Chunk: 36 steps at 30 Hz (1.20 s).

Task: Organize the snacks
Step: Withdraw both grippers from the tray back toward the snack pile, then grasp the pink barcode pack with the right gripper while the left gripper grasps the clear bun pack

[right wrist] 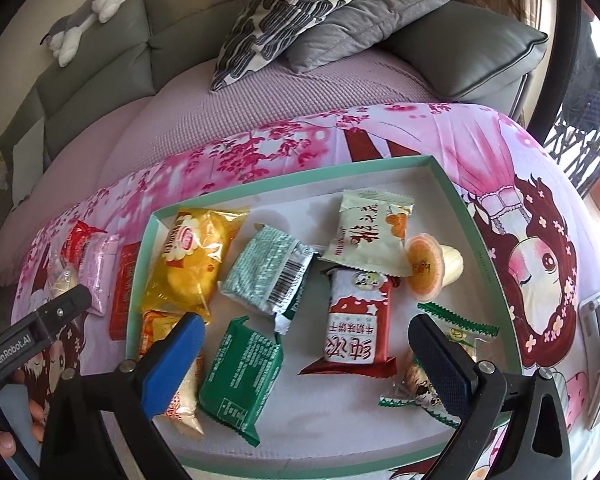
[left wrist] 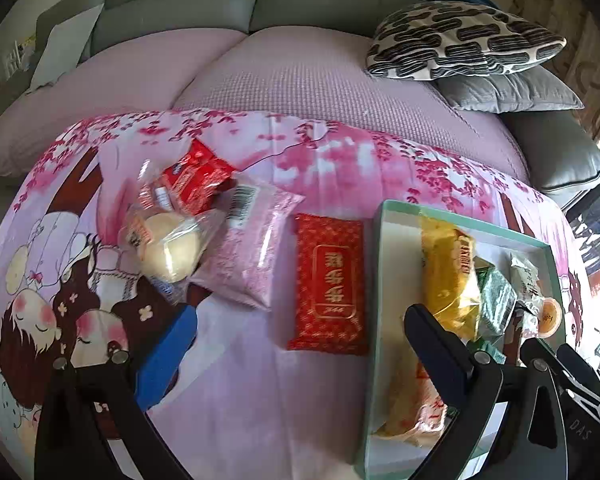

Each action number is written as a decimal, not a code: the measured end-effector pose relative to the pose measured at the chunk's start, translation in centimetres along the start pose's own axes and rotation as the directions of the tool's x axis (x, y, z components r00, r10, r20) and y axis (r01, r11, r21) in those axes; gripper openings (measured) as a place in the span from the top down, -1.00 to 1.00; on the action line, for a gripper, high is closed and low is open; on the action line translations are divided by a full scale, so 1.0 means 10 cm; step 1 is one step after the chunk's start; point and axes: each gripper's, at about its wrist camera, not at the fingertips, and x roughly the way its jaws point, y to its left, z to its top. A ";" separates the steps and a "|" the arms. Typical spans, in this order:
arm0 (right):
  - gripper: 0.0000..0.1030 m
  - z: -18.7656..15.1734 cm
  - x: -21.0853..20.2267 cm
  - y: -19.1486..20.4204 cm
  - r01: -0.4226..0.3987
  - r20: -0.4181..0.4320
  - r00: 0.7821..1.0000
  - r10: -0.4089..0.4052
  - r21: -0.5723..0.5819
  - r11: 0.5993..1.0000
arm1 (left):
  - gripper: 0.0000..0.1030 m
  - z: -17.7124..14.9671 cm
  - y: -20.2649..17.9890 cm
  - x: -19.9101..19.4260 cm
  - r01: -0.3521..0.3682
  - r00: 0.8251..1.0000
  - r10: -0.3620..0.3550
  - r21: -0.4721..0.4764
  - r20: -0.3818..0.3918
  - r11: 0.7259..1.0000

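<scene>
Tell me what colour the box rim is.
Pale mint green, around a white floor; the box shows best in the right wrist view.

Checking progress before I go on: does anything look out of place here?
Yes. Four snacks still lie on the cloth left of the tray: red packet, pink bag, bun, red pack.

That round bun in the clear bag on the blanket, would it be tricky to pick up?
Probably a little. The bun looks soft and puffy, so a hard squeeze might dent it. Its clear wrapper is loose, glossy film, likely slippery and crinkly. It looks light for its size, and being rounded it may roll or shift on the soft blanket if pushed.
</scene>
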 end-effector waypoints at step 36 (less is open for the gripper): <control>-0.81 -0.03 0.17 1.48 -0.249 -0.039 0.968 0.246 -0.218 0.944 | -1.00 0.21 1.71 0.05 0.057 0.998 -0.046 -0.422 0.037 0.905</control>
